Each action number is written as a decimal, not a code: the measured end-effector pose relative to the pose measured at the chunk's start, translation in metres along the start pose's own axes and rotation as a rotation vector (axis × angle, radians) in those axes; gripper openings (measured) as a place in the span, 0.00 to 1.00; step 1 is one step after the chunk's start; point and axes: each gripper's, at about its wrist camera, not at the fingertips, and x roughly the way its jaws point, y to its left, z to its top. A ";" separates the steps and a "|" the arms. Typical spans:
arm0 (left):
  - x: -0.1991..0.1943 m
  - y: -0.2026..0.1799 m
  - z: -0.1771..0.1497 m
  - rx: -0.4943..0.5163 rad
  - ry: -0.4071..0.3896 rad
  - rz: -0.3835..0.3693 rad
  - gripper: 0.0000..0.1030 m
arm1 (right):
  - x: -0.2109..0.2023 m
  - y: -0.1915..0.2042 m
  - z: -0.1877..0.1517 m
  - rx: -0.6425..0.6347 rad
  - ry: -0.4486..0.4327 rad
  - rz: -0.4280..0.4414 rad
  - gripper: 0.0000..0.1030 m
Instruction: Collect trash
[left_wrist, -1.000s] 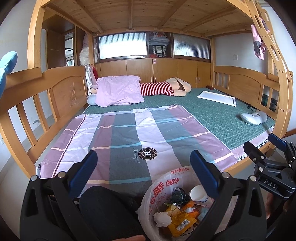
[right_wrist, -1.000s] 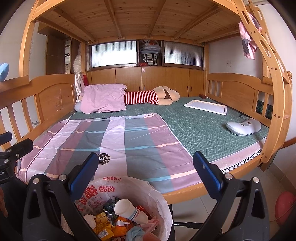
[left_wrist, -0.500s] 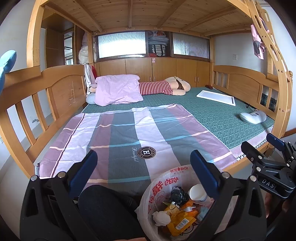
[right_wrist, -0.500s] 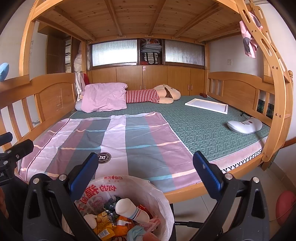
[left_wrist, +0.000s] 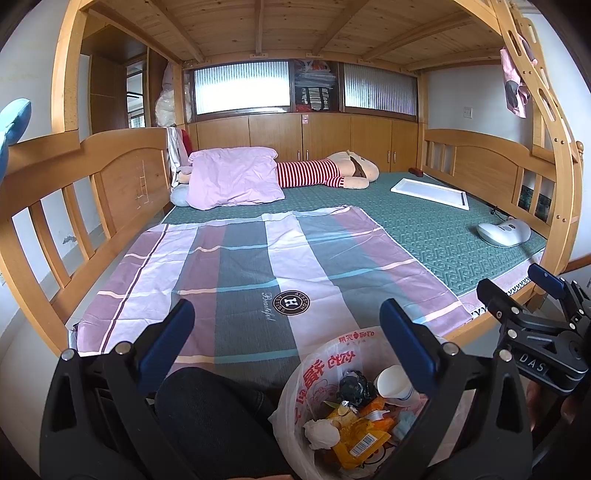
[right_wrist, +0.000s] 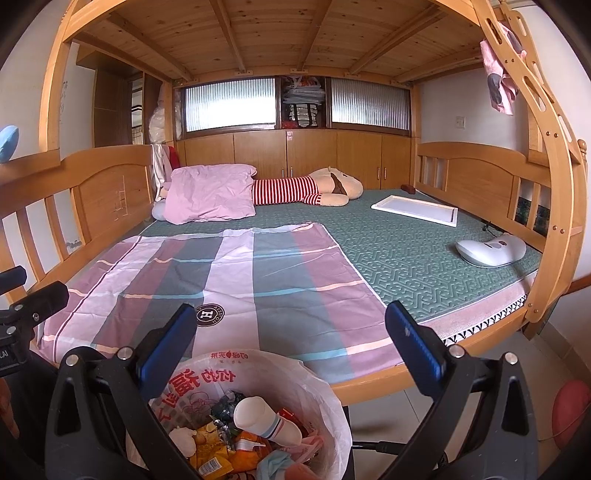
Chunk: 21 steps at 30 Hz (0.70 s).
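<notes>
A white plastic trash bag (left_wrist: 325, 369) with red print stands open at the bed's near edge, also in the right wrist view (right_wrist: 258, 373). It holds a paper cup (left_wrist: 393, 386), a yellow wrapper (left_wrist: 356, 439), crumpled tissue (left_wrist: 320, 432) and other scraps. My left gripper (left_wrist: 284, 332) is open and empty above the bag's left side. My right gripper (right_wrist: 288, 339) is open and empty above the bag; it also shows in the left wrist view (left_wrist: 532, 314).
A wooden bunk bed (right_wrist: 103, 188) carries a striped pink and grey sheet (right_wrist: 236, 280), a pink pillow (right_wrist: 210, 199), a striped plush toy (right_wrist: 310, 190), a white tray (right_wrist: 413, 210) and a white device (right_wrist: 491, 249). A red ball (right_wrist: 570, 410) lies on the floor right.
Both views have shifted very slightly; the grippers stay open and empty over the bag.
</notes>
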 end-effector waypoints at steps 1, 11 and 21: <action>0.000 0.000 0.000 0.000 0.000 0.000 0.97 | 0.000 0.000 0.000 0.000 0.000 0.001 0.97; 0.002 0.003 0.000 0.003 0.004 -0.007 0.97 | 0.002 0.000 0.001 0.000 0.005 0.008 0.97; 0.002 0.002 0.000 0.003 0.006 -0.007 0.97 | 0.007 -0.005 0.000 0.007 0.011 0.018 0.97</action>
